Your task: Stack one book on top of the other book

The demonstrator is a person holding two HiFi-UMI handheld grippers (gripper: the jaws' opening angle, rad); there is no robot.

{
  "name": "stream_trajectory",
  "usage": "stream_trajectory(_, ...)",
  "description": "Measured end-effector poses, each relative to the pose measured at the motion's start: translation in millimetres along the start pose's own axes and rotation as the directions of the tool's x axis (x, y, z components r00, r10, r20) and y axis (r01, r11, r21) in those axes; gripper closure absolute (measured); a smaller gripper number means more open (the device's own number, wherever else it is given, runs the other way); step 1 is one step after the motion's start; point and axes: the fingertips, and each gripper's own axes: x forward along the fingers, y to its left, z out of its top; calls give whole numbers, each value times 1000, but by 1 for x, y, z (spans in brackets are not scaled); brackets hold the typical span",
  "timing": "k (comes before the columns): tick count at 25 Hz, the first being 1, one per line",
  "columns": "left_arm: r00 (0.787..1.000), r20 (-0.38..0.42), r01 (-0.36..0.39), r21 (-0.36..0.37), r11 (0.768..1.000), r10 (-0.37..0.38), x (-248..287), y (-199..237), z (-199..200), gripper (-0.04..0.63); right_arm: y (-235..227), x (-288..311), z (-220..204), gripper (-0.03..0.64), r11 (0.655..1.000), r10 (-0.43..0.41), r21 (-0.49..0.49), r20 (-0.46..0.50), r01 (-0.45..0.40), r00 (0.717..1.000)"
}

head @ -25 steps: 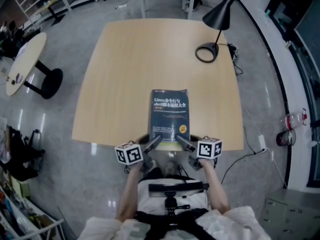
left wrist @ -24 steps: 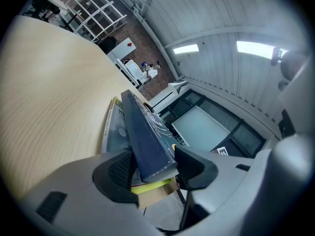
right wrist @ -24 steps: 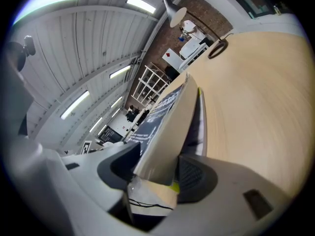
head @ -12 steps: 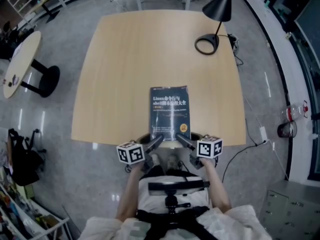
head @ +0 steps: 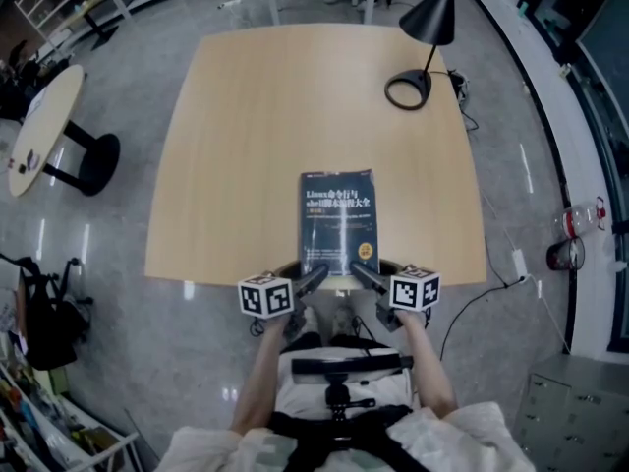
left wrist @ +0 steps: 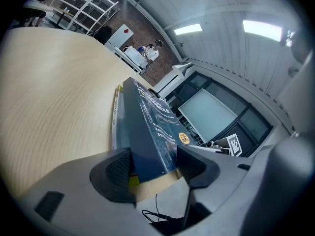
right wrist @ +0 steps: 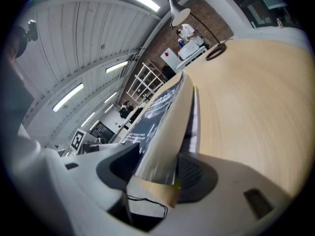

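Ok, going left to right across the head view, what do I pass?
Round white side table → left tool → dark blue book, between both tools' jaws, the left's just opened wider → right tool.

The table (head: 246,146) has a pale wood-look top, matt and smooth, with fine straight grain running along it. The upper book (head: 337,219) has a dark blue cover, glossy enough to carry a streak of light down its middle. Its page block, seen in the right gripper view, is off-white to tan paper. Beneath it the lower book (left wrist: 116,117) shows a thin paper edge, white and yellow. The right gripper (right wrist: 157,168) is matt grey plastic, and its pads (right wrist: 192,173) are darker with a fine ribbed texture. At the far right the lamp (head: 432,18) is black with a dull satin sheen. The floor (head: 118,224) is grey and polished and mirrors the ceiling lights.
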Motion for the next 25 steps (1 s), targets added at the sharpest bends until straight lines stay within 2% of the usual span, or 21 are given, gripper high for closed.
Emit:
stream_trajectory(8, 996, -37, -76, 7, 997, 77, 1, 3, 1, 320, -1, 1, 2, 391, 1000, -14, 19, 9, 14, 1000)
stream_trajectory(10, 990, -29, -135, 65, 989, 137, -1, 6, 1, 313, -5, -1, 2, 391, 999, -32, 14, 10, 32, 999)
stream_trajectory(11, 980, 5, -198, 142, 970, 200, -6, 9, 5, 308, -7, -2, 2, 391, 999, -42, 6, 9, 42, 999)
stream_trajectory(12, 961, 65, -278, 238, 931, 270, -14, 12, 14, 308, -8, -2, 2, 391, 999, -53, -1, 7, 53, 999)
stream_trajectory(13, 936, 142, -351, 318, 880, 322, -24, 13, 28, 308, -10, -3, 3, 391, 998, -60, -3, 4, 60, 998)
stream_trajectory(14, 914, 214, -402, 362, 841, 345, -34, 12, 44, 308, -11, -4, 3, 391, 998, -65, -1, 3, 65, 998)
stream_trajectory(15, 900, 266, -426, 376, 823, 345, -40, 9, 57, 308, -12, -4, 4, 391, 998, -66, 3, 3, 66, 998)
stream_trajectory(17, 895, 313, -426, 382, 820, 319, -42, 5, 72, 308, -12, -4, 4, 391, 997, -70, 12, 6, 70, 998)
stream_trajectory(22, 914, 318, -372, 412, 831, 252, -22, -11, 78, 308, -10, -4, 3, 391, 996, -87, 28, 15, 87, 996)
stream_trajectory(25, 919, 323, -353, 412, 840, 228, -8, -18, 73, 308, -10, -4, 2, 392, 995, -92, 32, 22, 92, 995)
